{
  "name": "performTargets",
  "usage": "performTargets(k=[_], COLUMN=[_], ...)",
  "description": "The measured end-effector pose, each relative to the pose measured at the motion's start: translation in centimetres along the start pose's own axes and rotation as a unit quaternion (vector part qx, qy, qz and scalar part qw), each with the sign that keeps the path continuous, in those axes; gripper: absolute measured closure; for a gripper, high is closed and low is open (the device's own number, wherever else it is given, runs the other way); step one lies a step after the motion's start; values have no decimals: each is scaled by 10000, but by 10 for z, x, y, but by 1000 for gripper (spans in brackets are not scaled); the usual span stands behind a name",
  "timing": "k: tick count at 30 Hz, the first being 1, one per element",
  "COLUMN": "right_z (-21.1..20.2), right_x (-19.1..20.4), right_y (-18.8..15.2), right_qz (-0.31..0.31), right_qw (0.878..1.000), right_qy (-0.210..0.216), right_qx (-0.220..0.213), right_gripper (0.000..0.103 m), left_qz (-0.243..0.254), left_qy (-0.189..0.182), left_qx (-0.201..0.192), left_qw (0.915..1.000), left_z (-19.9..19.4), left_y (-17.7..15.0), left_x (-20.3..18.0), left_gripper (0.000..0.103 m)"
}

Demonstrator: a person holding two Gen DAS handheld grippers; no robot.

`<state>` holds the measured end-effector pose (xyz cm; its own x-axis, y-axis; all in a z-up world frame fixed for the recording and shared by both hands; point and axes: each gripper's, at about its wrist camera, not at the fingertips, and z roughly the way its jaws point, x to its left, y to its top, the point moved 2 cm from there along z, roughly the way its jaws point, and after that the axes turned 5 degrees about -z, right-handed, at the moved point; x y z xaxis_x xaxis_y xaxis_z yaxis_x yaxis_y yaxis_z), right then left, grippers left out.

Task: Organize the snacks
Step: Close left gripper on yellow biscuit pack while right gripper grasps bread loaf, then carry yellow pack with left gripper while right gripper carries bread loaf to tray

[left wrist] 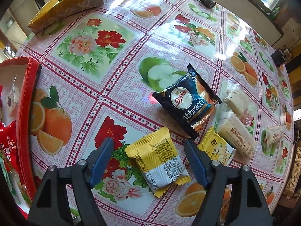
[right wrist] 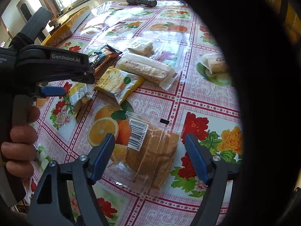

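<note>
Left wrist view: my left gripper (left wrist: 148, 146) is spread wide, holding nothing, with the yellow wafer packet (left wrist: 157, 160) lying printed back up on the flowered tablecloth (left wrist: 105, 94) between its blue fingers (left wrist: 100, 158). Its long axis runs diagonally away to the upper left. Beyond it lie the dark blue Abbracci biscuit pack (left wrist: 186, 101), a second yellow packet (left wrist: 216, 146) and two clear-wrapped nougat bars (left wrist: 237, 120). At far left sits the red box (left wrist: 26, 101). My right gripper (right wrist: 150, 143) is also released, straddling the clear-bagged sliced bread (right wrist: 150, 150). A black flashlight (right wrist: 141, 0) lies at the far edge.
</note>
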<state>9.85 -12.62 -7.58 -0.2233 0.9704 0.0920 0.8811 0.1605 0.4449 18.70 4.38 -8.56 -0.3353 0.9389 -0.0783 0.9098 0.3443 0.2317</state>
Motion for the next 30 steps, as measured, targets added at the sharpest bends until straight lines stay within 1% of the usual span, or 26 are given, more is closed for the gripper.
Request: performTargets(k=[2, 3, 5, 6, 7, 8, 9, 10, 13, 16, 19, 24, 27, 30], right_z=[1, 2, 2, 2, 1, 0, -2, -3, -6, -12, -19, -35, -42, -48], right_x=[3, 5, 7, 9, 10, 9, 7, 6, 4, 3, 5, 13, 19, 26], right_y=[-1, -1, -3, -4, -4, -5, -6, -7, -10, -17, -24, -40, -50, -60], right_qz=[-153, -218, -328, -402, -452, -459, -449, -443, -394, -280, -229, -94, -22, -1], right_qw=[9998, 9996, 9989, 9983, 9977, 9975, 9975, 9975, 9975, 9979, 9978, 9980, 9980, 9978], right_qy=[-148, -193, -327, -410, -481, -514, -516, -525, -545, -506, -524, -467, -437, -460], right_qx=[-10, -29, -79, -96, -119, -142, -164, -175, -205, -279, -342, -421, -459, -483], right_gripper=[24, 24, 27, 32, 39, 42, 47, 50, 54, 55, 55, 55, 55, 55], left_qz=[27, 28, 125, 203, 260, 273, 265, 259, 309, 477, 679, 1190, 1518, 1868], left_qy=[35, -5, -93, -135, -212, -271, -336, -402, -590, -728, -846, -1215, -1293, -1265], left_qx=[56, 109, 108, 111, 151, 181, 216, 262, 411, 448, 463, 459, 400, 263], left_qw=[10000, 9999, 9998, 9996, 9993, 9991, 9988, 9985, 9969, 9952, 9930, 9844, 9791, 9739], left_z=[0, 0, -4, -6, -6, -6, -6, -6, -8, -14, -18, -28, -34, -40], left_y=[-3, -5, -9, -11, -11, -12, -12, -13, -15, -30, -44, -73, -91, -106], left_x=[-5, -7, -12, -14, -18, -18, -19, -17, -9, 2, 10, 22, 28, 32], left_gripper=[27, 29, 43, 54, 56, 57, 57, 58, 60, 63, 63, 63, 63, 63])
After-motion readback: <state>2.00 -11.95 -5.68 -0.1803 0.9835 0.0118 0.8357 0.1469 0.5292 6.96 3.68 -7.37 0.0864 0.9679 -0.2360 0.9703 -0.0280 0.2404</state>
